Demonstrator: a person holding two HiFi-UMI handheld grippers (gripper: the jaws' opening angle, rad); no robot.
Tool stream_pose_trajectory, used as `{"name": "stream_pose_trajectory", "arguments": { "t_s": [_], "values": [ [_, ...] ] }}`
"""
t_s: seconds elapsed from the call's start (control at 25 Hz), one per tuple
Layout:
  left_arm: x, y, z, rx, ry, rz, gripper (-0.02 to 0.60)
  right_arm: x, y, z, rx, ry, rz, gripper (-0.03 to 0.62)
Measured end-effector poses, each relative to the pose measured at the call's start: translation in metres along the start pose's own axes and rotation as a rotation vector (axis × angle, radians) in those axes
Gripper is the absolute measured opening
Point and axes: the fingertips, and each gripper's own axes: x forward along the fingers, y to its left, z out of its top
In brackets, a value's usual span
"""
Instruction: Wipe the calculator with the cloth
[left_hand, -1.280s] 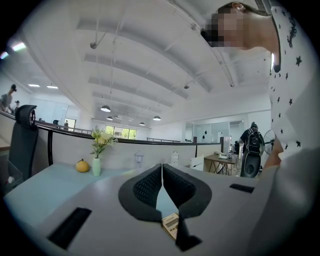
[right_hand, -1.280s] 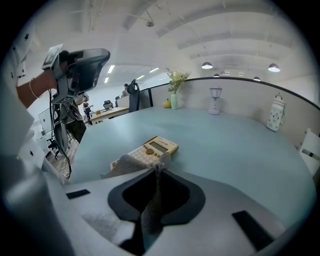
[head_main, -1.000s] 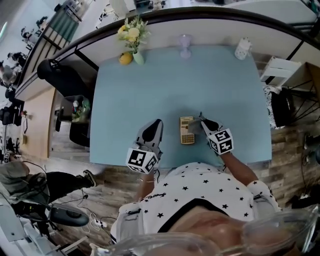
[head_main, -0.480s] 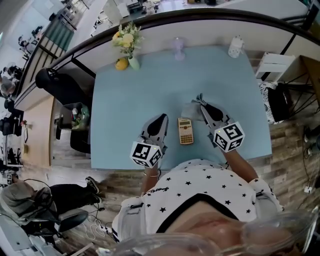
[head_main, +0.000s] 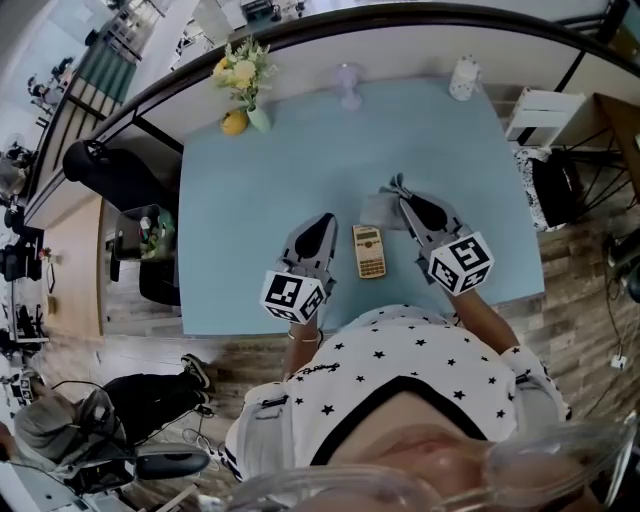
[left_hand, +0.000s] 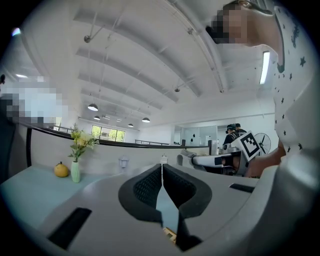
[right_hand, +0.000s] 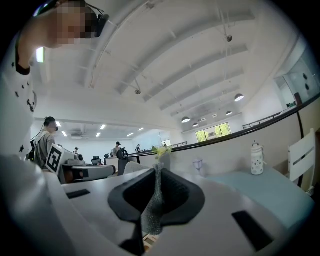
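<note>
Calculator (head_main: 369, 251) is lying flat on the near side of the blue table (head_main: 260, 190), between the two grippers. So what's the step here, just get the cloth onto it?

>> Pretty much. The right gripper (head_main: 399, 189) has its jaws pinched on the grey cloth (head_main: 377, 209), and the right gripper view shows the fabric squeezed right between them. The cloth sits just beyond the calculator's far end. I can't tell if they touch.

And the left gripper (head_main: 324, 221)?

>> Jaws together, nothing in them, parked just left of the calculator. I'd rest it on the left edge so the thing doesn't skate away. Then drag the cloth toward the near edge in one slow pass, low enough that the fabric lies flat over the keys, not just a corner of it.

Anything in the way?

>> Nah. Count: one calculator, one cloth, two grippers. Along the far edge, well apart from the action: one vase of flowers (head_main: 243, 78), one yellow fruit (head_main: 234, 122), one clear glass (head_main: 347, 82), one white jar (head_main: 461, 76).
</note>
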Motion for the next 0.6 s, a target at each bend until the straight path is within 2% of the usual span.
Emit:
{"name": "stream_pose_trajectory", "arguments": {
  "t_s": [0.6],
  "values": [
    [-0.0040, -0.0047, -0.0012, -0.002, 0.006, -0.005, 0.031, -0.0046, 0.0064, -0.0016, 0.032, -0.001, 0.007, 0.029]
  ]
}}
